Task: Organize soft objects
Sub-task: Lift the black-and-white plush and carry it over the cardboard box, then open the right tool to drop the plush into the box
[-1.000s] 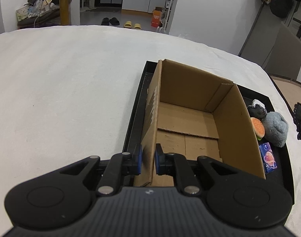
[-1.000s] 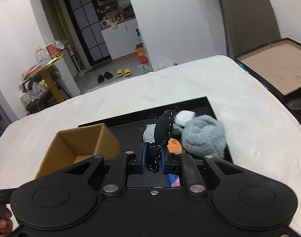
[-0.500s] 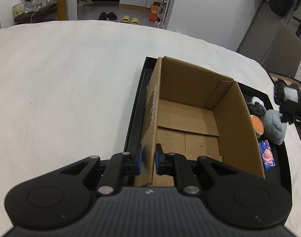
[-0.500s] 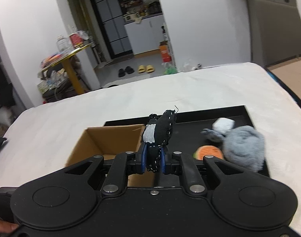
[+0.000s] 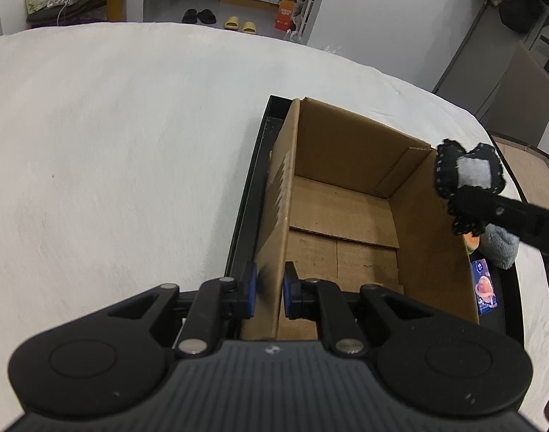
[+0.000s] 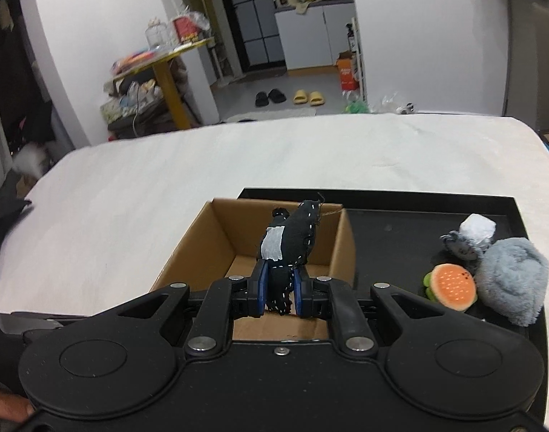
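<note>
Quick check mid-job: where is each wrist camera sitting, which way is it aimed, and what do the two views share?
Left wrist: sits on the left hand-held gripper, aimed down into the cardboard box, jaws shut on its near wall; the right hand-held gripper's finger enters at right.
Right wrist: sits on the right hand-held gripper, facing across the box toward the room, shut on the black felt toy; a hand shows bottom left.
Shared: box, felt toy, black tray, grey plush, burger toy.

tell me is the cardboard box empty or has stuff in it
Empty. The cardboard box shows only its bare floor; the black toy hangs above it in the right gripper.
</note>
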Available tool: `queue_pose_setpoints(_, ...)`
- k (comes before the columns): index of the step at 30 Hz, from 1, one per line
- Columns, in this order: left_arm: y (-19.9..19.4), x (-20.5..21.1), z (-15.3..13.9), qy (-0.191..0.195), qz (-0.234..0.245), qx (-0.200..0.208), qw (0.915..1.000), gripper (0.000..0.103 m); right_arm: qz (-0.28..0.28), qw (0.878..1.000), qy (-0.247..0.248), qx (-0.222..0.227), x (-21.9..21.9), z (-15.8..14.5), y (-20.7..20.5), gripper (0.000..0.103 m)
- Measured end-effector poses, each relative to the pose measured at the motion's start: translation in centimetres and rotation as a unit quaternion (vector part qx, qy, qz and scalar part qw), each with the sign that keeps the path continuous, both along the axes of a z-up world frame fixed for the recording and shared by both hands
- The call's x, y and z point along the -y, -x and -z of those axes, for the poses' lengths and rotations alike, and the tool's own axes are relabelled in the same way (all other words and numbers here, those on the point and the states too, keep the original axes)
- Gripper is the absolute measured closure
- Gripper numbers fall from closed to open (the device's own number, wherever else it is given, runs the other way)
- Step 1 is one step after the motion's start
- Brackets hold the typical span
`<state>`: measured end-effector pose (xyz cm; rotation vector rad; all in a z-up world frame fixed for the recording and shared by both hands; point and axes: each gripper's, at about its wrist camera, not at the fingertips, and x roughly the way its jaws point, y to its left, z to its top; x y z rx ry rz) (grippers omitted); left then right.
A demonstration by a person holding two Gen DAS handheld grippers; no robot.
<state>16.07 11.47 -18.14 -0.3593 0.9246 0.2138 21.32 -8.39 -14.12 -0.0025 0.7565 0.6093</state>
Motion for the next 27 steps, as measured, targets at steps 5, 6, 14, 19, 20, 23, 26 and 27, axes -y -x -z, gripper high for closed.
queue_pose_setpoints(5,-0.2,-0.2,0.1,0.009,-0.012,-0.007,0.9999,0.091,-0.019,1.000,0.019,-0.005,-1.8,0.3,0.1,0.088)
queue_pose_setpoints(6,-0.2,-0.3,0.1,0.011,-0.014,-0.008,0.9998,0.091,-0.022,1.000,0.022,-0.006,-2.0,0.4,0.1,0.088)
queue_pose_setpoints(14,-0.6,-0.7,0.2,0.025,-0.027,-0.013,0.9992,0.090,-0.047,0.998,0.039,-0.010,-3.8,0.8,0.1,0.088)
queue_pose_setpoints(19,-0.7,-1.2,0.1,0.037,-0.035,-0.016,0.9986,0.089,-0.055,0.998,0.040,-0.007,-4.8,0.9,-0.2,0.088)
queue_pose_setpoints(20,-0.7,-1.2,0.2,0.039,-0.037,-0.016,0.9984,0.089,-0.056,0.998,0.037,-0.005,-4.8,0.8,-0.3,0.087)
queue_pose_setpoints(23,-0.8,-1.4,0.2,0.038,-0.039,-0.017,0.9984,0.089,-0.062,0.998,0.005,0.008,-5.0,0.4,-0.4,0.076)
queue_pose_setpoints(26,-0.8,-1.2,0.2,0.035,-0.040,-0.018,0.9984,0.089,-0.063,0.998,0.012,0.010,-4.9,0.4,-0.2,0.072)
queue_pose_setpoints(27,-0.8,-1.2,0.2,0.035,-0.041,-0.018,0.9984,0.089,-0.061,0.998,0.011,0.007,-4.6,0.4,-0.2,0.072)
